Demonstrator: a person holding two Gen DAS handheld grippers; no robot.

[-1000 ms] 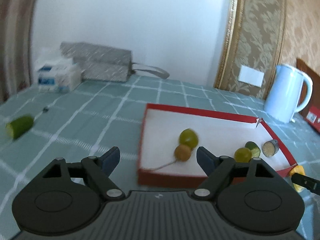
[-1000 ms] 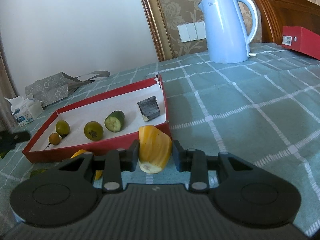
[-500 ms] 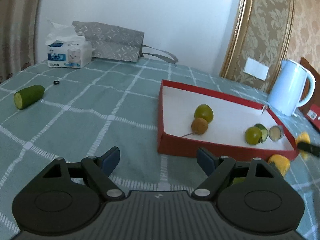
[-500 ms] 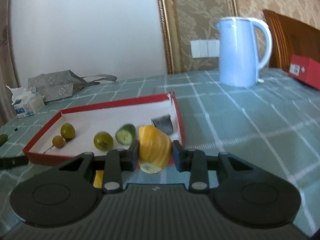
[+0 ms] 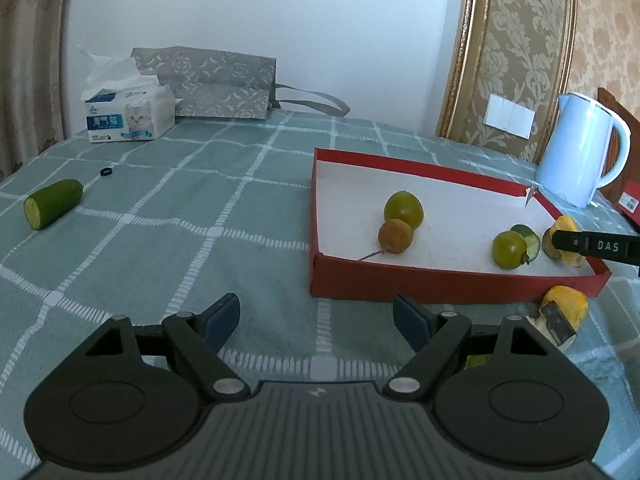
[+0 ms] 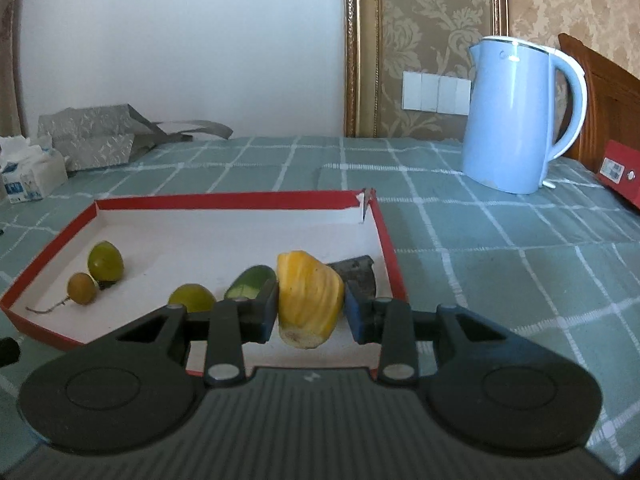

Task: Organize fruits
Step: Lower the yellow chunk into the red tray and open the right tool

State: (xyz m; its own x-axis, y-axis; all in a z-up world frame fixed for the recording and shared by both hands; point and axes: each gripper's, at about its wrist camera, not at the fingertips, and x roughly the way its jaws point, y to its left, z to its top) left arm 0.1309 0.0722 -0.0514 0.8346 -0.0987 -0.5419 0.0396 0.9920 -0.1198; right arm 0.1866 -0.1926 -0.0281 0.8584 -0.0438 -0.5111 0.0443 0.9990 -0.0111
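Observation:
My right gripper [image 6: 310, 308] is shut on a yellow fruit piece [image 6: 308, 298] and holds it over the near right corner of the red tray [image 6: 224, 199]. The tray holds a green round fruit [image 6: 105, 260], a small brown fruit [image 6: 82, 288], another green fruit [image 6: 192, 298], a cucumber piece [image 6: 250, 282] and a dark piece [image 6: 358, 274]. My left gripper [image 5: 316, 316] is open and empty over the cloth, left of the tray [image 5: 440, 286]. A second yellow piece [image 5: 564, 310] lies on the cloth by the tray. A cucumber half [image 5: 52, 202] lies far left.
A blue kettle [image 6: 520, 116] stands right of the tray. A tissue pack [image 5: 128, 114] and a grey bag [image 5: 212, 84] sit at the back by the wall. A small black ring [image 5: 106, 171] lies on the checked cloth. A red box [image 6: 622, 168] is at the far right.
My right gripper has carried the yellow piece forward over the tray's corner. My left gripper has drawn back and to the left, away from the tray, still open.

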